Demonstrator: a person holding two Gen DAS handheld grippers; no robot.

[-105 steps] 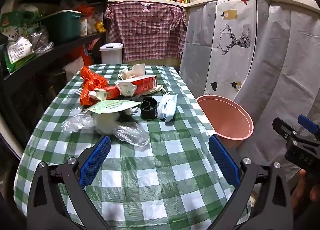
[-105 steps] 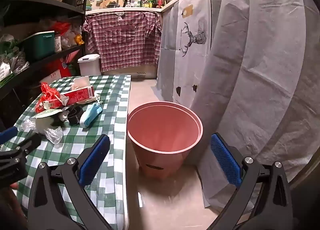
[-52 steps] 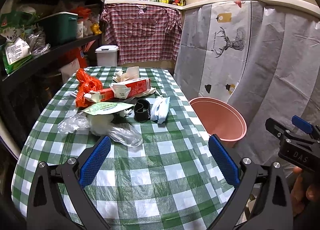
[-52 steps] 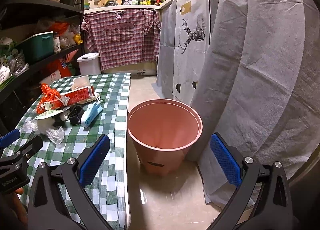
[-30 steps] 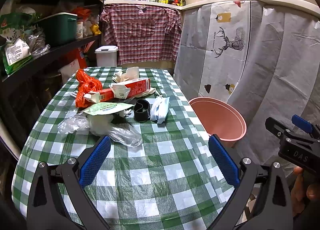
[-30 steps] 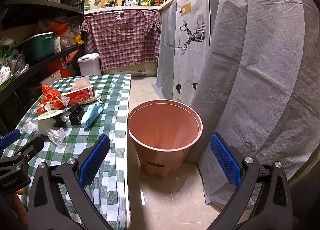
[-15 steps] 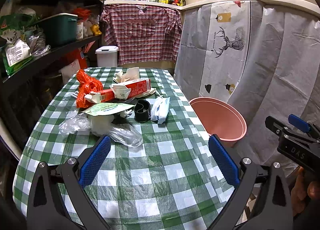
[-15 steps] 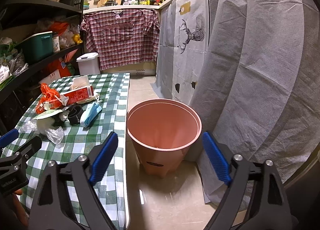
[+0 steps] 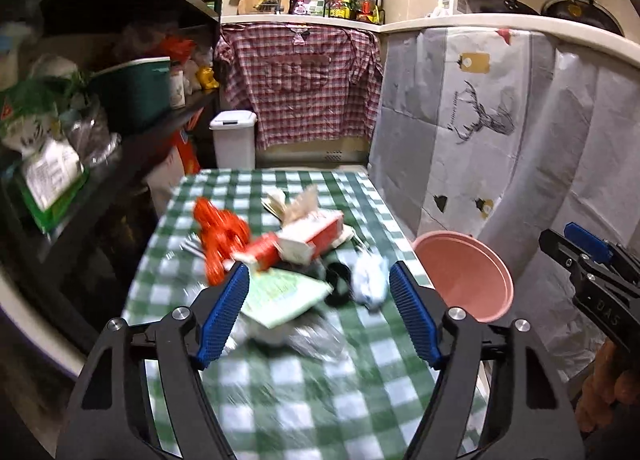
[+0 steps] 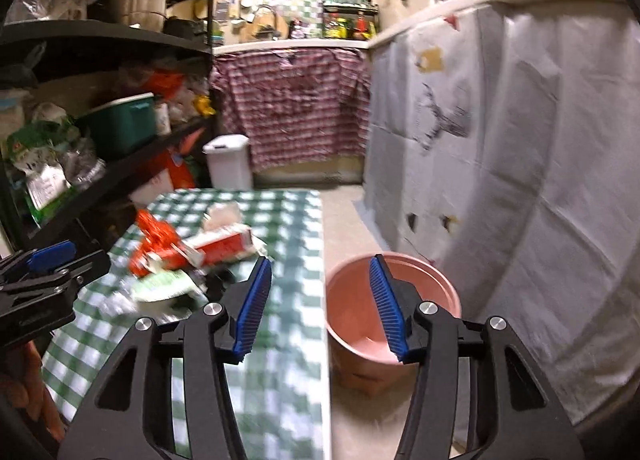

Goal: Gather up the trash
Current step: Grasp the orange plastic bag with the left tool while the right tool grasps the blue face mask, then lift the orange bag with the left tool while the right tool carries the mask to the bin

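While the trash pile point(image 9: 280, 256) lies ahead on the checked table point(image 9: 320, 392), the left gripper point(image 9: 316, 312) faces it squarely, its empty jaws closing; the right gripper point(image 10: 318, 302), also closing on nothing, points between pile and pink bin point(image 10: 424, 280), so I judge the left nearer.

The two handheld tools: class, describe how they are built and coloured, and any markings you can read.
Each tool, left and right, has two black angular arms with triangular cut-outs and silver round bolts. The fingers carry ribbed blue pads. Seen from the left camera, the right tool's side shows a blue lever and pale lettering, blurred but seemingly "DAS". No cables or sleeves show.
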